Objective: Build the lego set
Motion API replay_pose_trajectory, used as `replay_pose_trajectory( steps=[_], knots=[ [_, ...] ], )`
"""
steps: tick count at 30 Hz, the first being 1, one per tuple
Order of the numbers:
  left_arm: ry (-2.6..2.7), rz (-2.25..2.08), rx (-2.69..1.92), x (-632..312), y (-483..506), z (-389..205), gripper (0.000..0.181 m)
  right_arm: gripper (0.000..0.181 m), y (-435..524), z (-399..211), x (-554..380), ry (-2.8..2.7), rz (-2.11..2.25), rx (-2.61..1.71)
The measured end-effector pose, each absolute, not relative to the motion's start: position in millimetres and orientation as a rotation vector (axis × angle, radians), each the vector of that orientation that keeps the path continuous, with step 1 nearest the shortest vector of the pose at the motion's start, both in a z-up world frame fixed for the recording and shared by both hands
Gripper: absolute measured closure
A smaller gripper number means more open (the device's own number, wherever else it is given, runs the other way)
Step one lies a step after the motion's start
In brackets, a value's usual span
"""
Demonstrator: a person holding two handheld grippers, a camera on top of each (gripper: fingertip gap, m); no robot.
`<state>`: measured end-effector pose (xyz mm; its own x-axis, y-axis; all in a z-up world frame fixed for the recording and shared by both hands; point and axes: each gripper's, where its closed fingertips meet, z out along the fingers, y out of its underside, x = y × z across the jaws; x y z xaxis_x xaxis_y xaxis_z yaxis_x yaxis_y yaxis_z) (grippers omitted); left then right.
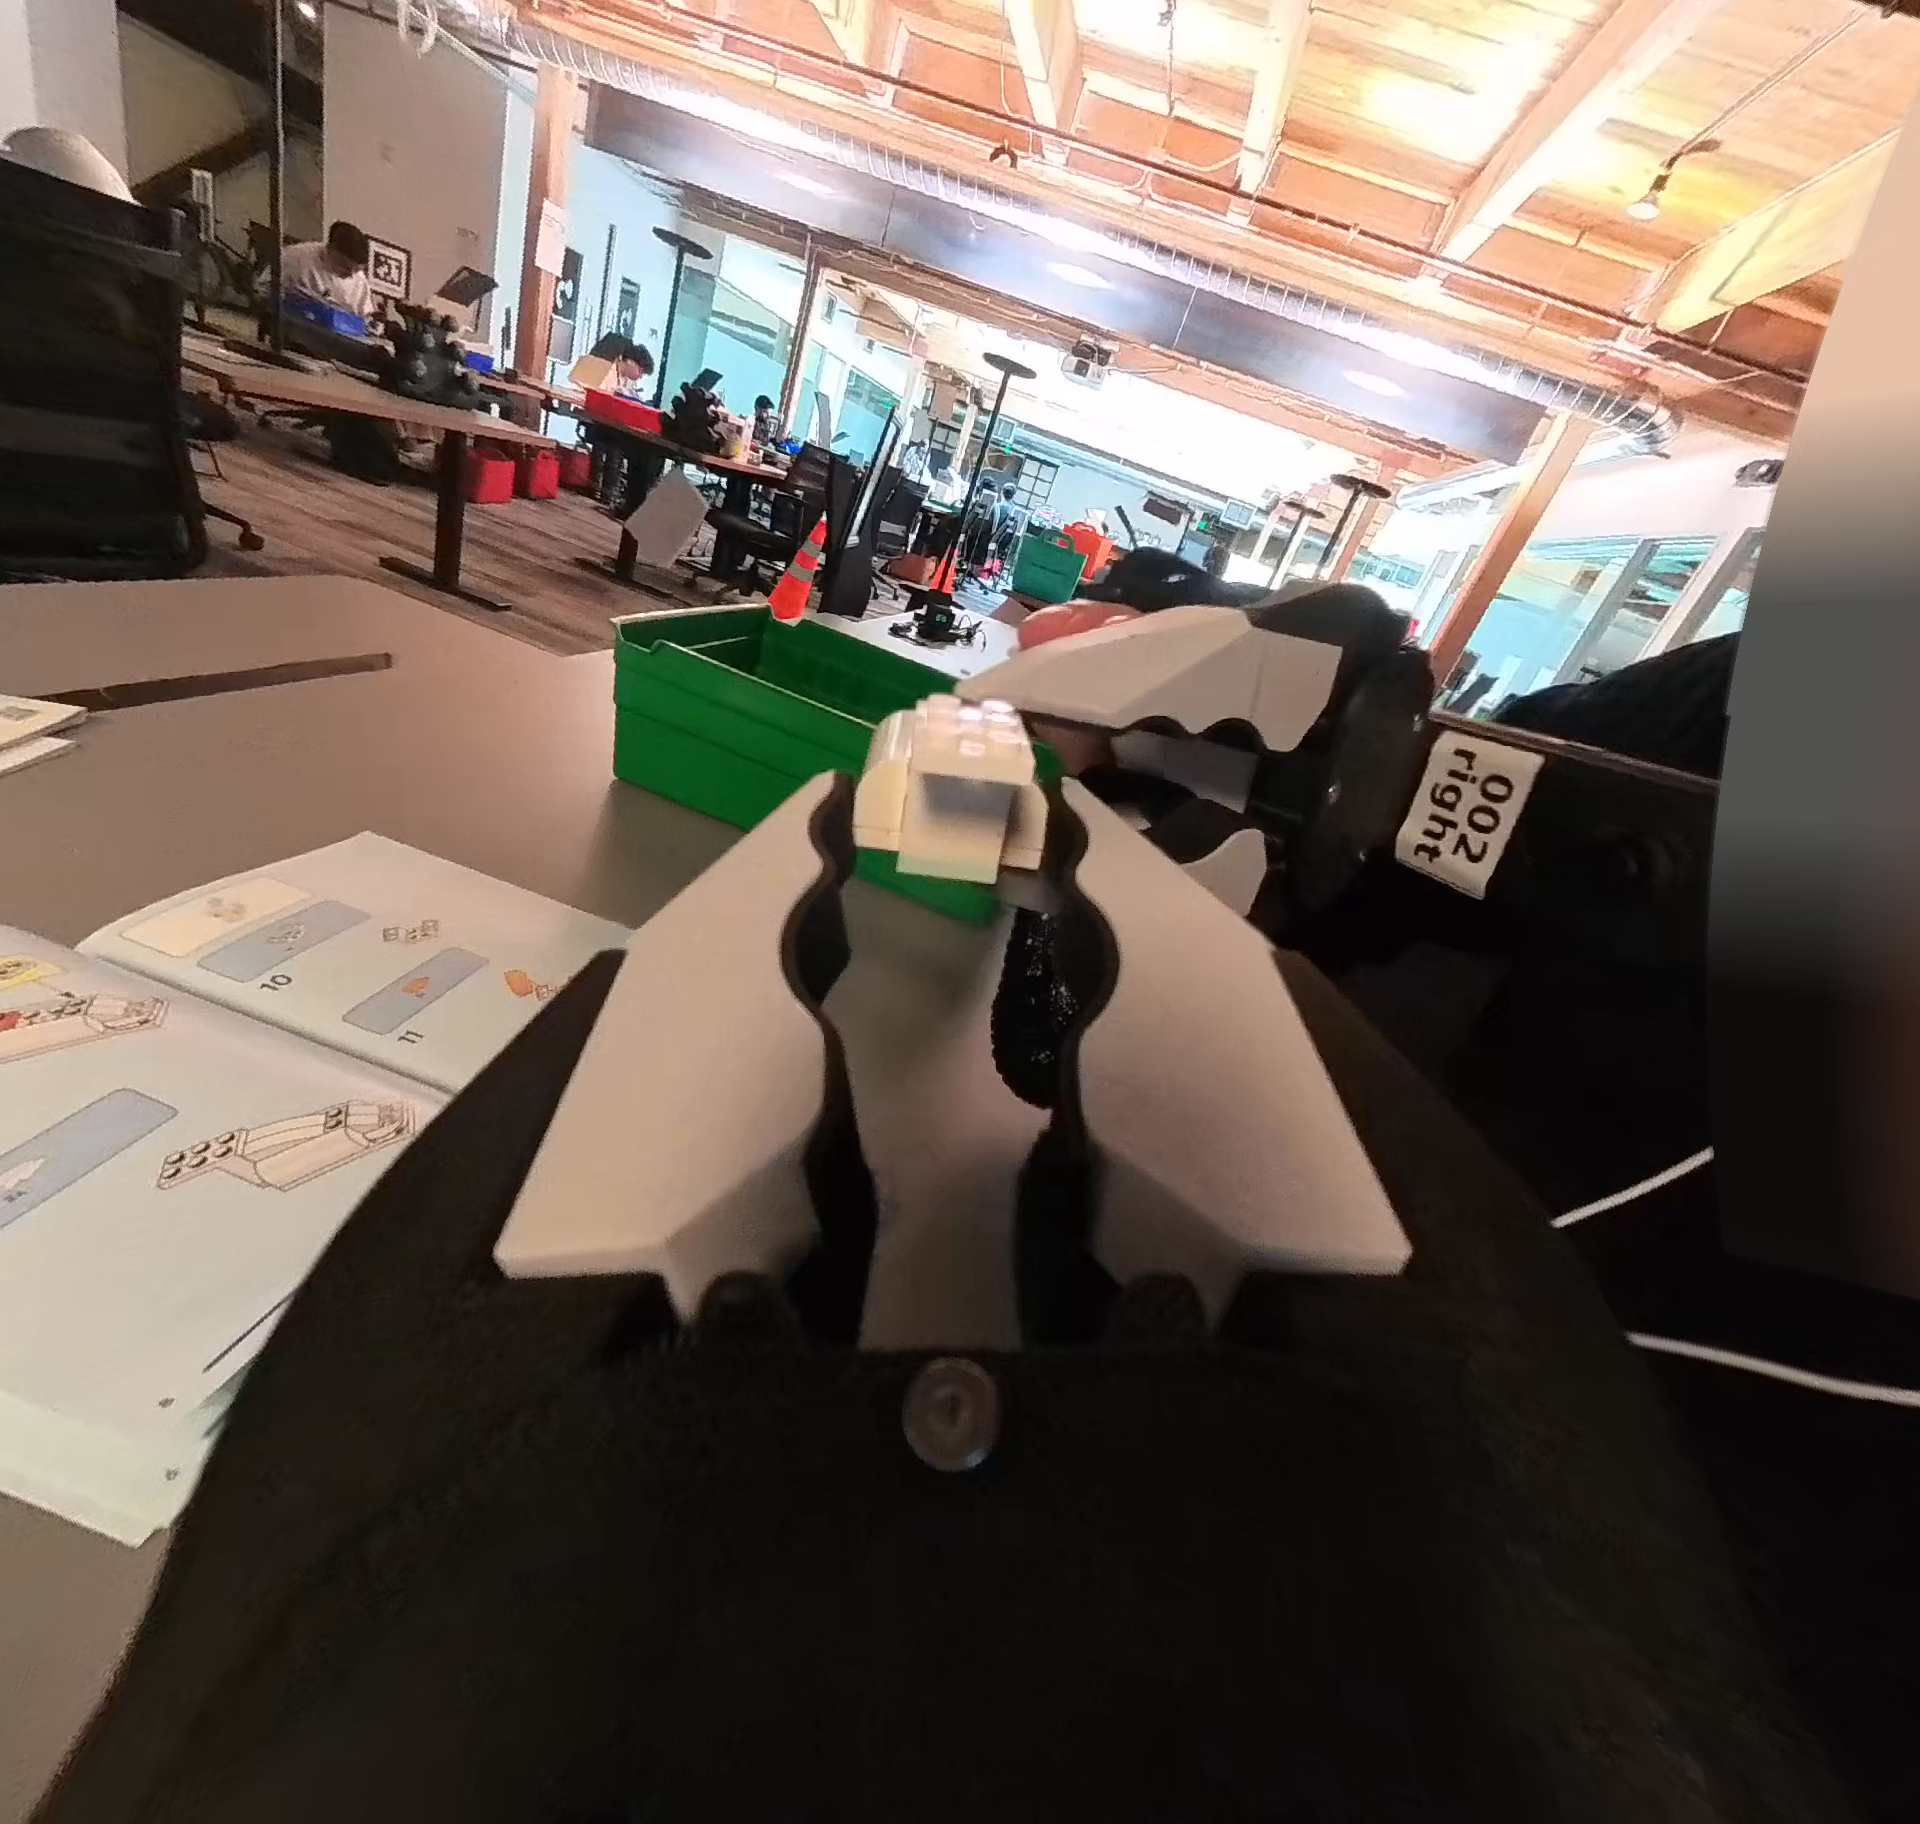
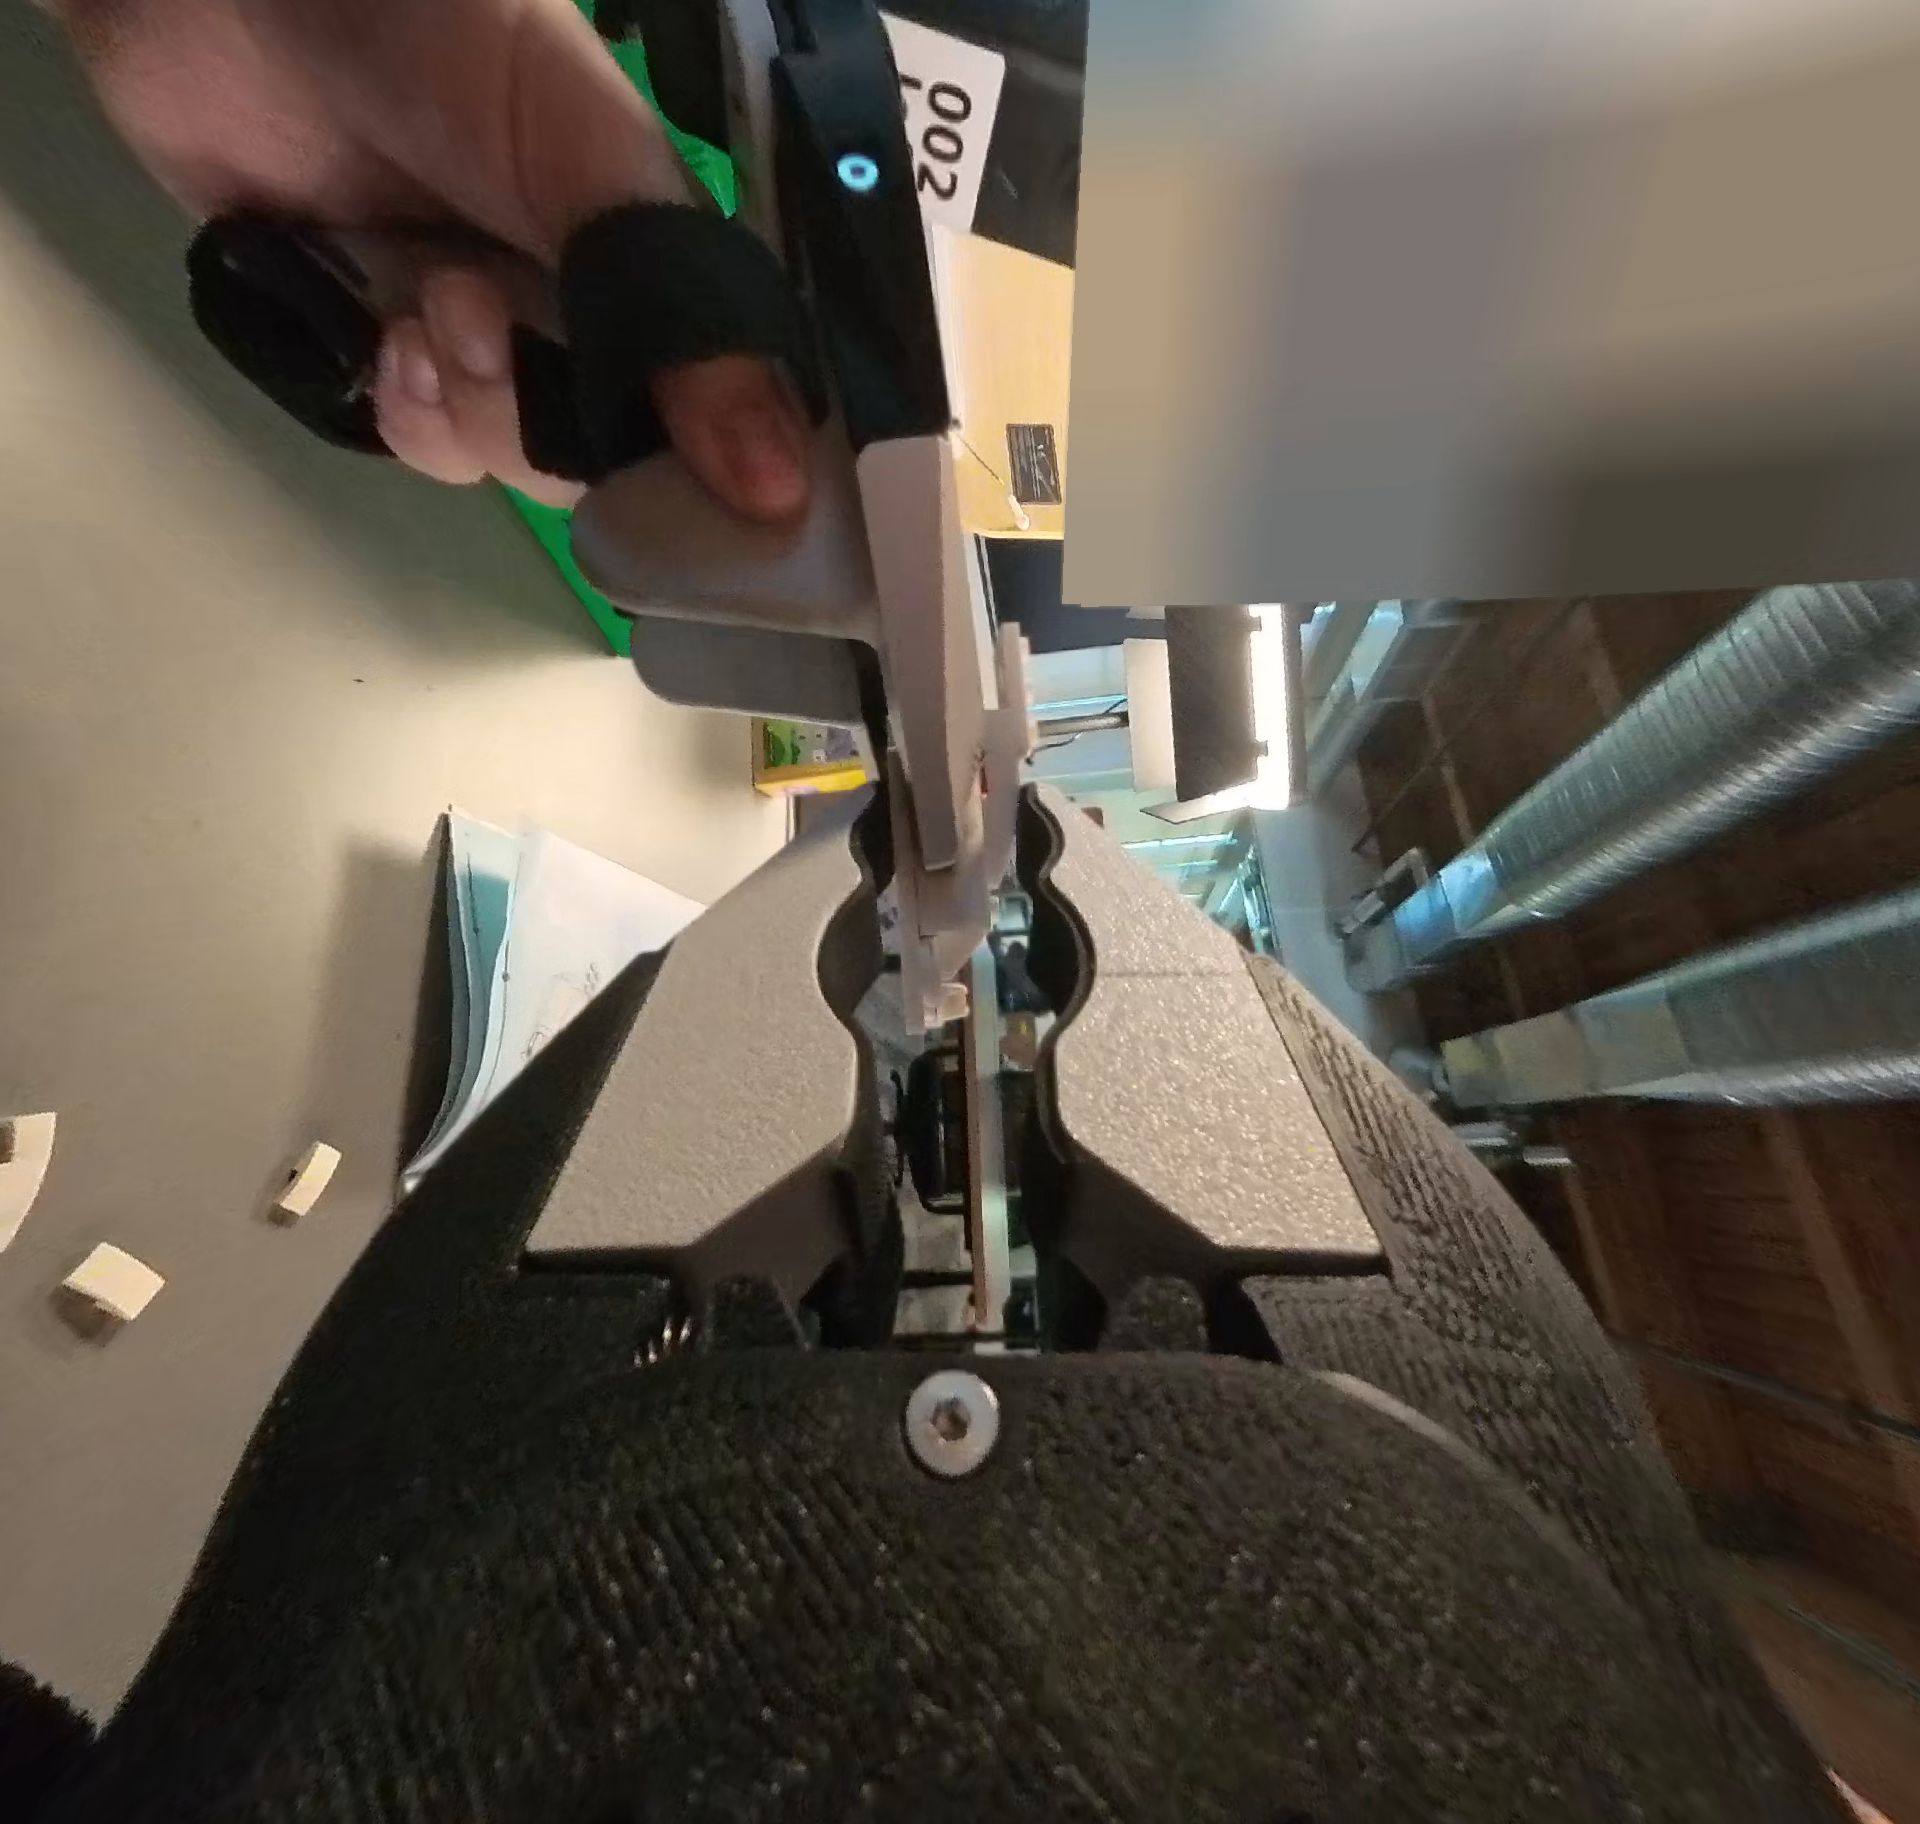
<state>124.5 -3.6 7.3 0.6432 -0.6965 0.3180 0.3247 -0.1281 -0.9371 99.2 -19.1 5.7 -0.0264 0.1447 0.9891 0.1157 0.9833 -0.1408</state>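
Observation:
A small white lego assembly [image 1: 940,787] is clamped sideways between my left gripper's [image 1: 945,808] fingertips and held up above the table. My right gripper [image 1: 1018,746] comes in from the right, with one finger on the assembly's studded top and the other below it. In the right wrist view my right gripper [image 2: 951,818] closes around the assembly [image 2: 1008,725] and the tip of my left gripper [image 2: 935,860], which a hand [image 2: 416,164] holds. Three loose white curved pieces [image 2: 307,1177] lie on the table.
A green bin [image 1: 727,725] stands on the grey table [image 1: 312,735] just behind the grippers. An open instruction booklet [image 1: 208,1099] lies to the left; it also shows in the right wrist view [image 2: 520,943]. A yellow box [image 2: 810,756] sits farther off.

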Motion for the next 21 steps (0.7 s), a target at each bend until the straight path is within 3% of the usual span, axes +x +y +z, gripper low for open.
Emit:
replay_pose_trajectory(
  steps=[9, 21],
  knots=[
    [0.341, -0.898, -1.466, 128, -3, 1, 0.146, 0.16, -19, 2, 101, -1.619, -0.107, -0.112],
    [0.307, -0.943, -1.458, 123, -2, -2, 0.146, 0.155, -19, 0, 98, -1.675, 0.06, -0.24]
  ],
)
